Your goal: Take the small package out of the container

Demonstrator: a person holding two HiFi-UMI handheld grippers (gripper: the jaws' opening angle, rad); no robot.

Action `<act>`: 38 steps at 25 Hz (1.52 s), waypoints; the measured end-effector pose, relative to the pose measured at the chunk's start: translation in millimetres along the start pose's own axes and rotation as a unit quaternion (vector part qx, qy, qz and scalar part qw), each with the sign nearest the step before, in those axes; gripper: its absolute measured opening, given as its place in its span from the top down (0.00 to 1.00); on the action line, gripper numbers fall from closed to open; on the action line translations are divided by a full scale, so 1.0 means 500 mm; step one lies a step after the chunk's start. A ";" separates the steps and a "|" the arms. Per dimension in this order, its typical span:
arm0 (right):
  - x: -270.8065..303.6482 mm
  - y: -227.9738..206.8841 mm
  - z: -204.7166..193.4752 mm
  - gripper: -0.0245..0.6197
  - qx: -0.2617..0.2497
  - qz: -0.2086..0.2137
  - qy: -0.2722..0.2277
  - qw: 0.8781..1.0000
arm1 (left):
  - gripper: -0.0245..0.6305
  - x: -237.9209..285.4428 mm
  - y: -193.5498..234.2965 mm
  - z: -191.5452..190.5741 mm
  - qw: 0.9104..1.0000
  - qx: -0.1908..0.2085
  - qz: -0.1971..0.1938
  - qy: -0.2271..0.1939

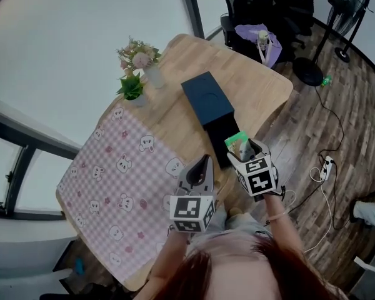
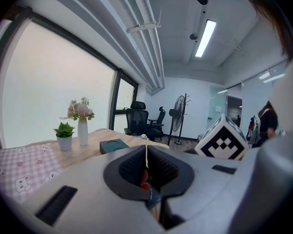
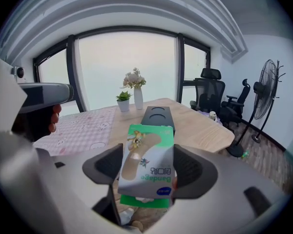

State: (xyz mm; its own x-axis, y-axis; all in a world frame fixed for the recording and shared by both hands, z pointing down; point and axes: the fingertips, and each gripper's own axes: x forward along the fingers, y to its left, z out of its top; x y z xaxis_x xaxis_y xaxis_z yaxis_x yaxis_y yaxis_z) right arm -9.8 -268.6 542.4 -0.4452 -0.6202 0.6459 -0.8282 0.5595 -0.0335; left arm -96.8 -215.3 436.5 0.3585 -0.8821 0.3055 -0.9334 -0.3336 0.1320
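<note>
My right gripper (image 3: 147, 168) is shut on a small green and white bandage package (image 3: 149, 162), held up above the near end of the dark blue container (image 3: 156, 115). In the head view the package (image 1: 238, 144) sticks out past the right gripper (image 1: 245, 150), just off the container's (image 1: 207, 97) open front end near the table's edge. My left gripper (image 1: 203, 161) hovers beside it to the left, jaws shut with nothing between them. The left gripper view shows those ribbed pads (image 2: 158, 168) pressed together, with the container (image 2: 114, 146) lying further off on the table.
A pink checked cloth (image 1: 119, 186) covers the left half of the wooden table (image 1: 256, 80). A white vase of flowers (image 1: 147, 64) and a small potted plant (image 1: 132, 90) stand at the far side. Office chairs (image 1: 256, 17) and a floor fan (image 1: 347, 5) stand beyond the table.
</note>
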 end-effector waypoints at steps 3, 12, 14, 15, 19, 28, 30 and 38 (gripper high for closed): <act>-0.031 0.003 0.002 0.46 -0.003 0.004 -0.011 1.000 | 0.94 -0.015 -0.016 0.007 1.000 0.011 0.004 -0.002; -0.113 -0.009 0.023 0.46 -0.019 0.016 -0.056 0.998 | 0.94 -0.041 -0.071 0.032 0.999 0.032 0.020 -0.016; -0.129 -0.013 0.028 0.46 -0.026 0.020 -0.068 0.997 | 0.94 -0.046 -0.085 0.037 0.999 0.034 0.026 -0.022; -0.139 -0.016 0.030 0.46 -0.027 0.021 -0.075 0.997 | 0.94 -0.050 -0.093 0.040 0.999 0.036 0.029 -0.025; -0.176 -0.022 0.035 0.46 -0.023 0.025 -0.109 0.993 | 0.94 -0.071 -0.121 0.049 0.998 0.045 0.034 -0.035; -0.274 -0.041 0.067 0.46 -0.018 0.033 -0.191 0.981 | 0.94 -0.119 -0.164 0.076 0.994 0.065 0.063 -0.054; -0.299 -0.048 0.074 0.46 -0.011 0.033 -0.211 0.977 | 0.94 -0.129 -0.172 0.084 0.994 0.069 0.070 -0.056; -0.388 -0.068 0.098 0.46 -0.007 0.021 -0.283 0.959 | 0.94 -0.167 -0.192 0.111 0.991 0.068 0.091 -0.068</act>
State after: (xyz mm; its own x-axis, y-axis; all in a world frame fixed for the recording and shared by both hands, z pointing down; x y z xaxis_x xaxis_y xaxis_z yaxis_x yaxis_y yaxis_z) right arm 88.1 -194.3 381.0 -0.5948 -0.7938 0.1268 -0.8026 0.5953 -0.0380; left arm -37.8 -128.0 345.7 0.1881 -0.9654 0.1808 -0.9790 -0.1990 -0.0436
